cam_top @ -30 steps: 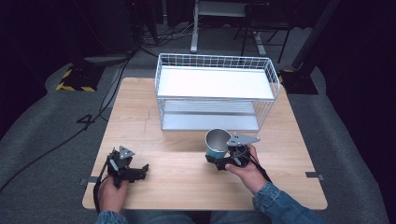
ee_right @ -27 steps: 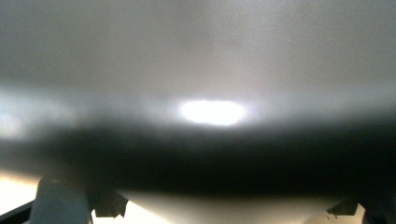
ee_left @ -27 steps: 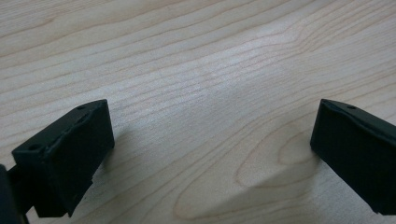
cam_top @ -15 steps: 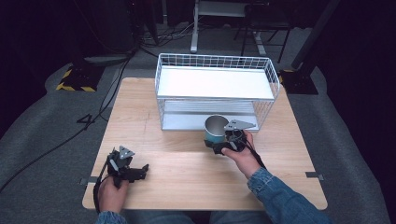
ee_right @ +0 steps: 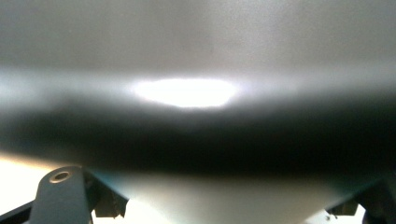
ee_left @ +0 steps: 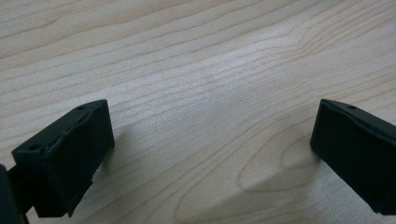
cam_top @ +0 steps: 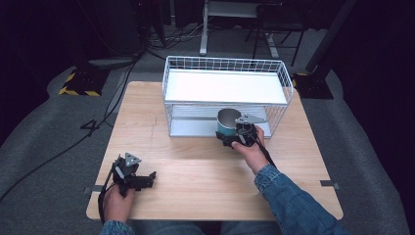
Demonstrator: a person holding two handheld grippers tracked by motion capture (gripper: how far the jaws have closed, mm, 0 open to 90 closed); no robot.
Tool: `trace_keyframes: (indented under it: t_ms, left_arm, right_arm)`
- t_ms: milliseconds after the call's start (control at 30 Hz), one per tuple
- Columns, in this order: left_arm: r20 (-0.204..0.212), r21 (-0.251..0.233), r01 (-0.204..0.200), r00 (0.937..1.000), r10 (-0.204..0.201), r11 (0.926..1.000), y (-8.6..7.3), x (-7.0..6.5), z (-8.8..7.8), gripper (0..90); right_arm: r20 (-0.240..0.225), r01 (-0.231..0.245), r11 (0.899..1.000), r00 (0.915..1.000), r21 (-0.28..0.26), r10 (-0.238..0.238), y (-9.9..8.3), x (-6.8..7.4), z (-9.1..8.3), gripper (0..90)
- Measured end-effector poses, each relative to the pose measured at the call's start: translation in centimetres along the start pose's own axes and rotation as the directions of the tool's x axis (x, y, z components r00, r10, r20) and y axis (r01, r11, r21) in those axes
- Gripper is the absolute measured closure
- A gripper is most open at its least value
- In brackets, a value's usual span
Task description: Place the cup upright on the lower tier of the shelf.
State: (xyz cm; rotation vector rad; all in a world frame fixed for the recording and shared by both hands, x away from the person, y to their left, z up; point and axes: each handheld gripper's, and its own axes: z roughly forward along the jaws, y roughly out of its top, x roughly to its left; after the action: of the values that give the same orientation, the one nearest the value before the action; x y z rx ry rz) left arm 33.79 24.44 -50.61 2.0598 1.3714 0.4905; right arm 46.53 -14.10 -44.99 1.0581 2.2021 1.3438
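Note:
A teal cup [cam_top: 227, 124] with a shiny metal inside is held by my right gripper [cam_top: 234, 137], which is shut on its wall. It hangs at the open front of the white wire rack [cam_top: 225, 87], level with the lower shelf. In the right gripper view the cup's metal wall [ee_right: 196, 56] is pressed close to the lens, blurred, between the two jaws. My left gripper [cam_top: 147, 179] rests on the table near the front left, pointing right. In the left gripper view its fingers [ee_left: 70, 154] stand wide apart over bare wood, so it is open.
The wooden table [cam_top: 195, 186] has free room across its front and left. The rack's top shelf holds a white panel [cam_top: 225, 88]. Dark floor, cables and stands surround the table. A denim sleeve [cam_top: 288, 200] crosses the front right.
My right gripper has carried the cup away from the person, from the table's middle up to the rack's front opening. The left gripper has stayed still.

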Motion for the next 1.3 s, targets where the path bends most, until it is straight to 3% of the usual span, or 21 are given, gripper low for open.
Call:
trace_keyframes:
  t_ms: [333,500,600,1300]
  left_arm:
    - [0.000,0.000,-0.001,1.0000,0.001,1.0000,0.0,0.0,0.0,0.0]
    - [0.000,0.000,0.000,1.0000,0.000,1.0000,0.0,0.0,0.0,0.0]
    - [0.000,0.000,-0.001,1.0000,0.001,1.0000,0.0,0.0,0.0,0.0]
    - [0.000,0.002,0.000,1.0000,0.000,1.0000,0.0,0.0,0.0,0.0]
  right_arm:
    - [0.096,-0.015,0.999,0.9953,-0.033,0.018,0.6,-1.5,1.8,21.5]
    - [0.111,-0.024,0.999,0.9933,-0.046,0.029,0.7,-2.0,2.6,21.5]
    - [0.151,0.004,0.997,0.9885,-0.078,0.008,0.6,-2.3,3.3,21.5]
    - [0.212,-0.028,0.999,0.9766,-0.043,0.036,0.3,-4.0,6.1,21.4]
